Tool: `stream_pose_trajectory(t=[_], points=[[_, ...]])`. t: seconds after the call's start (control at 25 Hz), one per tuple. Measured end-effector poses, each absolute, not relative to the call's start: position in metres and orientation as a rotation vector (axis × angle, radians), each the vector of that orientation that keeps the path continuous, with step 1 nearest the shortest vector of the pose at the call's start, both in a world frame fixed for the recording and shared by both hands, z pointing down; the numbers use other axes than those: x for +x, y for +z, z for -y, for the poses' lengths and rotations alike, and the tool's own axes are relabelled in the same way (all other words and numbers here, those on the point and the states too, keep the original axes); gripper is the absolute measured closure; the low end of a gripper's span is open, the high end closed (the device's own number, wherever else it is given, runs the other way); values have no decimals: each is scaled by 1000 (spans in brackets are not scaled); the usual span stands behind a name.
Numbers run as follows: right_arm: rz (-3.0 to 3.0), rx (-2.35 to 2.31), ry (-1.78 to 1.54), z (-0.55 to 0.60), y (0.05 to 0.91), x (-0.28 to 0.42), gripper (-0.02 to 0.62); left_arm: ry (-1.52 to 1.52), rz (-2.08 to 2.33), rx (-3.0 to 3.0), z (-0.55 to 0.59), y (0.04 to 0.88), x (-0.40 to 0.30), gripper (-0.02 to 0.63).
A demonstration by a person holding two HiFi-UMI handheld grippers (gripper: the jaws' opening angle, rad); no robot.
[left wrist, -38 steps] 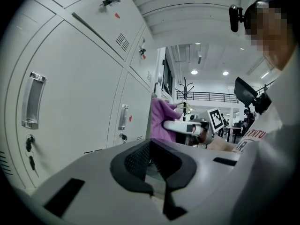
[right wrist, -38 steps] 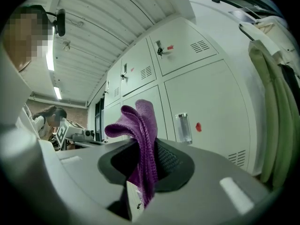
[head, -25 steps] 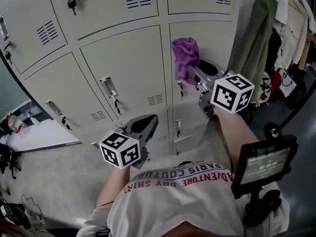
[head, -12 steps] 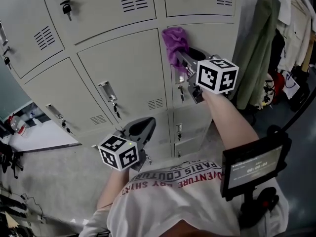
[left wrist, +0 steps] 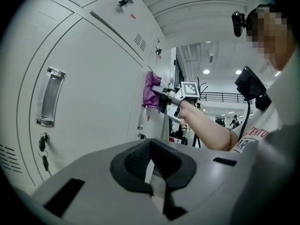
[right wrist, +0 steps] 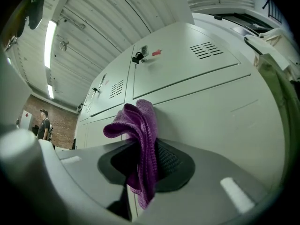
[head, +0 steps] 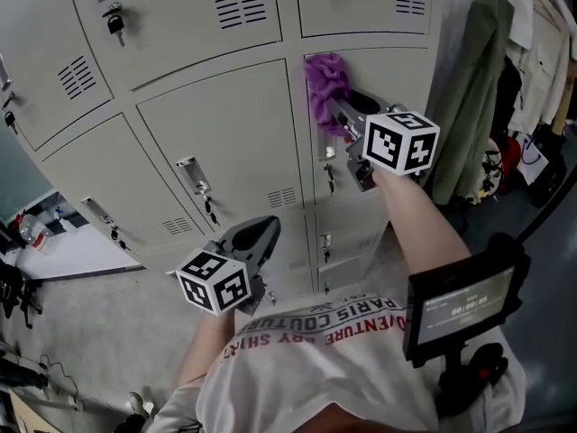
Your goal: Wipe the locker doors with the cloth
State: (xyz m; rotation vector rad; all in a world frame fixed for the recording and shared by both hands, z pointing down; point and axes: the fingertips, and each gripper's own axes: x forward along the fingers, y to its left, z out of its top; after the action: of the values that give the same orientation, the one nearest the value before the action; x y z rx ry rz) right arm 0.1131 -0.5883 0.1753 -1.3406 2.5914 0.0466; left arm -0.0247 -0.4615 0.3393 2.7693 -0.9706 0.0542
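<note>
Only the right gripper [right wrist: 146, 159], of two, pinches the one purple cloth [right wrist: 136, 123].

With the right arm outstretched, the grey two-jaw right gripper [head: 341, 114] pinches a crumpled purple cloth [head: 322, 79] against the pale grey locker doors [head: 225, 124], while the matching left gripper [head: 264, 230] hangs lower, jaws together, empty.

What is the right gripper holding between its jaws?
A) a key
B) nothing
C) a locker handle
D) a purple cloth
D: in the right gripper view, the right gripper has its jaws shut on the purple cloth, which hangs bunched in front of a locker door.
</note>
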Motion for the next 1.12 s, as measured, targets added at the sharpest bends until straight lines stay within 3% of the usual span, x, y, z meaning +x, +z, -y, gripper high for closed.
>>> stream_pose_trajectory(t=[0.8,1.12], points=[[-2232,-1808,64,606,176,321,517,73,968,2741,463,349,-26,606],[-2201,-1873,71,604,178,338,518,87,963,2736,453,353,-24,606]])
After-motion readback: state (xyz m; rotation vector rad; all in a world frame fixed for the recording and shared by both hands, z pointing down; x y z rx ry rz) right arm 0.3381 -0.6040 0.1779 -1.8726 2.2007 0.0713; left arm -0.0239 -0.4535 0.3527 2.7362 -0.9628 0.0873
